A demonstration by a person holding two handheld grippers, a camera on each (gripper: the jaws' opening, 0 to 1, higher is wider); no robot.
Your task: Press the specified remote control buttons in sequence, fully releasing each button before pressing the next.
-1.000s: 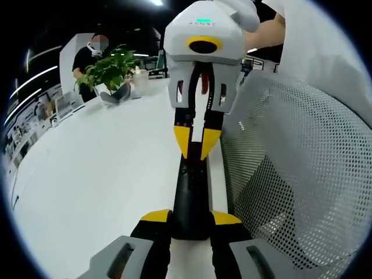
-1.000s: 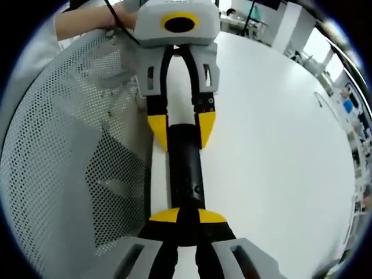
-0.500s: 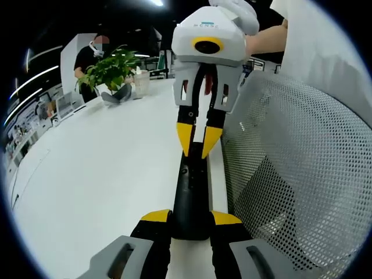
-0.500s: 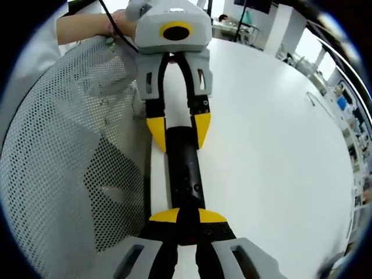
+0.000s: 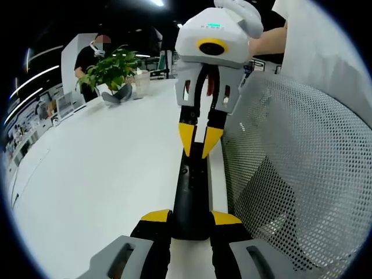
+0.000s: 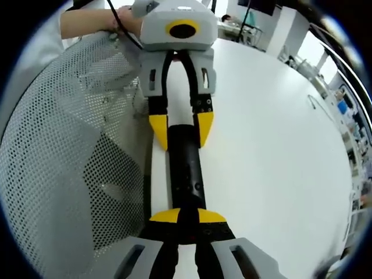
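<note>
A slim black remote control (image 5: 190, 192) lies lengthwise between the two grippers, over the edge of the white table (image 5: 99, 174). In the left gripper view, my left gripper (image 5: 190, 218) is shut on the near end of the remote, one yellow tip on each side. My right gripper (image 5: 199, 142) comes in from above with its yellow tips almost together, right over the far part of the remote. In the right gripper view the remote (image 6: 185, 174) runs from my right gripper (image 6: 189, 217), which is shut and sits on top of it, up to my left gripper (image 6: 181, 131), which clasps it.
A grey mesh chair back (image 5: 290, 174) stands close beside the remote, also seen as the mesh chair back (image 6: 64, 163). A potted plant (image 5: 110, 72) and a person (image 5: 87, 55) are at the far end of the table. The table surface (image 6: 273, 145) spreads wide on the other side.
The right gripper has drawn back and tilted a little, and its tips still hover by the remote's far part. The left gripper keeps its hold on the remote.
</note>
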